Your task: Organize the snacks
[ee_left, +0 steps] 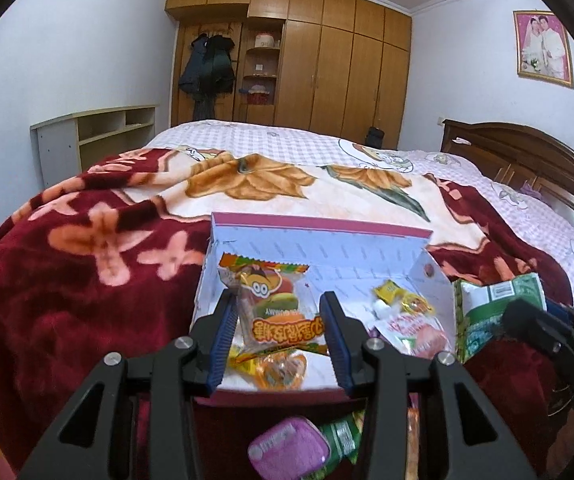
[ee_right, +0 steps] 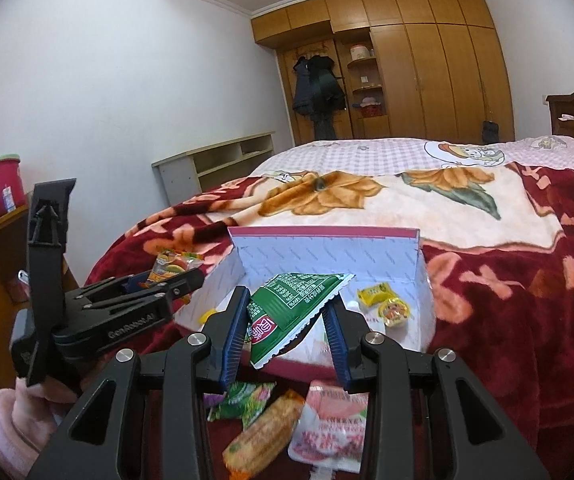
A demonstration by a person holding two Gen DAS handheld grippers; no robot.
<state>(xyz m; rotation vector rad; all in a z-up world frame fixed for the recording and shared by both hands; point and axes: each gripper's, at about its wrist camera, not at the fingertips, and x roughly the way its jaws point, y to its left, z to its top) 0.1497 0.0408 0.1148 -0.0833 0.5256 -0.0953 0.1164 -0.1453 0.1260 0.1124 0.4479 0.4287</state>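
Observation:
My left gripper (ee_left: 279,298) is shut on a clear burger-gummy packet (ee_left: 275,312) and holds it over the near left part of an open white box with a pink rim (ee_left: 327,240). In the right wrist view my right gripper (ee_right: 287,298) is shut on a green snack packet (ee_right: 299,292), held above the same box (ee_right: 327,252). Small yellow candies (ee_right: 375,294) and a pink packet (ee_left: 419,332) lie inside the box. Loose on the blanket below the grippers are a pink tin (ee_left: 287,448), a pastry packet (ee_right: 263,436) and a pink ham packet (ee_right: 331,420).
The box sits on a red floral blanket (ee_left: 67,280) spread over a bed with a wooden headboard (ee_left: 527,152). A low shelf (ee_left: 99,132) and a wardrobe (ee_left: 327,60) stand behind. A red canister (ee_right: 1,184) stands on a cabinet at the left. A pink sleeve (ee_right: 7,420) shows.

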